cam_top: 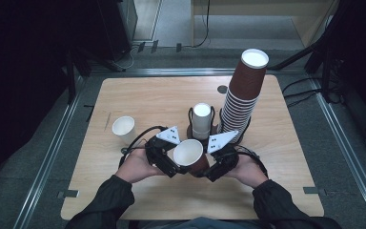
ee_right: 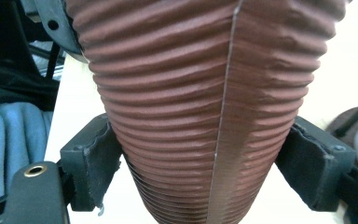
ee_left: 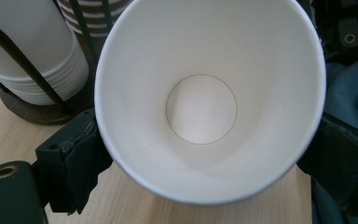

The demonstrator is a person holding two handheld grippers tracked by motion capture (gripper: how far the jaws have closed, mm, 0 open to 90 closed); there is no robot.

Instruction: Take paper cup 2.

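Observation:
A brown ribbed paper cup [cam_top: 190,155] with a white inside is held tilted above the front middle of the wooden table [cam_top: 143,95], its mouth turned up toward the high camera. My left gripper [cam_top: 175,164] is on its left and my right gripper [cam_top: 208,171] on its right. In the left gripper view my left gripper [ee_left: 209,158] has a pad against each side of the cup [ee_left: 200,107] at the white rim. In the right gripper view my right gripper [ee_right: 205,165] presses both pads on the cup's ribbed wall [ee_right: 177,116].
Just behind the grippers, a stack of white cups [cam_top: 201,119] sits in a black wire holder. A tall leaning stack of brown cups [cam_top: 243,93] rises to its right. A single white cup [cam_top: 124,130] stands at the left. Bare wood lies at the far left.

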